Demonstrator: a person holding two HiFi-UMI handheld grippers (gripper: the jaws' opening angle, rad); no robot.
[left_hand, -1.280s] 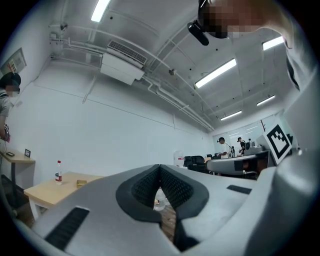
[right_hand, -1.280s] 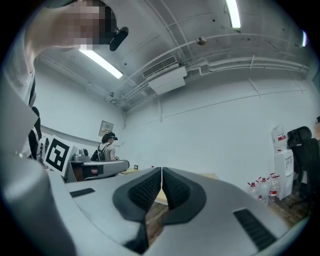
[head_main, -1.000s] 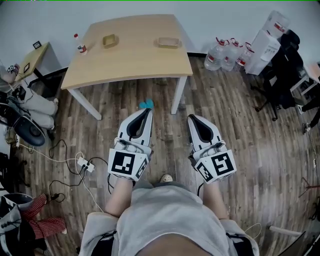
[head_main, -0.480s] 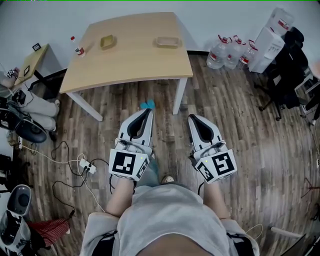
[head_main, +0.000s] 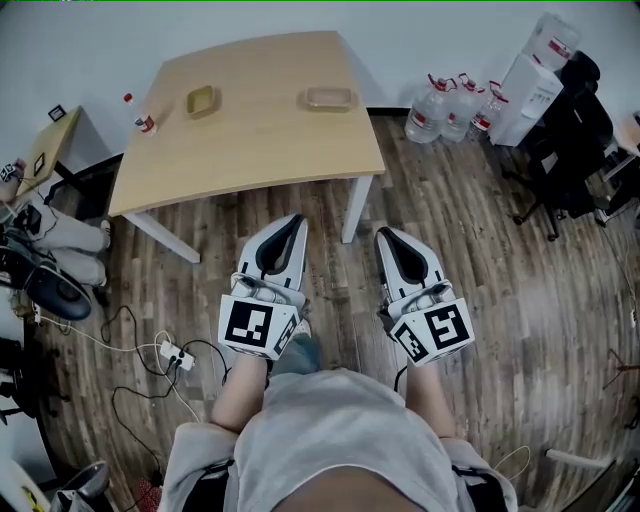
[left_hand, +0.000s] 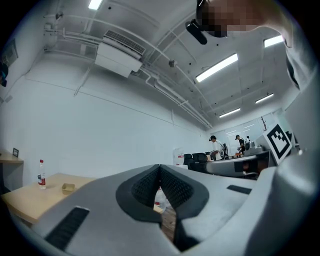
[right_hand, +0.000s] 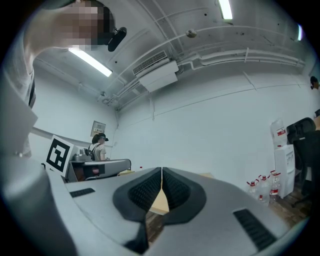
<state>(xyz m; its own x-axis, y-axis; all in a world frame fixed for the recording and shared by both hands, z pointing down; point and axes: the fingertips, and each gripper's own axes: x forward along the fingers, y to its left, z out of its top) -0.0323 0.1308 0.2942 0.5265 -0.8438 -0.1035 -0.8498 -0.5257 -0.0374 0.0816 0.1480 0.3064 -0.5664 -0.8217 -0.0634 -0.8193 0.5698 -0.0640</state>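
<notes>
far left, loose black cables (head_main: 150, 340) trail over the wood-plank floor (head_main: 470, 250). they're a trip risk for the person's feet if they step that way.

on the back left corner of the light wooden surface (head_main: 250, 140) stands a small clear plastic bottle with a red cap (head_main: 135, 110). just right of it is a small olive-yellow square tray (head_main: 201, 100). the bottle is tall, narrow and near the edge, so a sideways sweep toward that tray would prob. tip it or push it off.

left tongs (head_main: 296, 218) hang over the floor, short of the surface's near edge and well apart from both trays. the pads are pressed together at the tips w/ nothing gripped. pinched like this they can't take a tray rim, and arriving w/o parting first would just shove the tray along.

further right on the surface sits a shallow tan rectangular tray (head_main: 328, 97), near the back edge. it looks empty, tho it's too small here to be sure. it seems light, so a poke could slide it off the back toward the wall.

right tongs (head_main: 381, 234) are the same: tips touching, empty, over the floor near the front right leg (head_main: 354, 210) of the surface. a low approach could knock that leg or the edge.

far right, clear water jugs (head_main: 445, 105) stand by a white dispenser (head_main: 527, 85), well away and no real hazard.
</notes>
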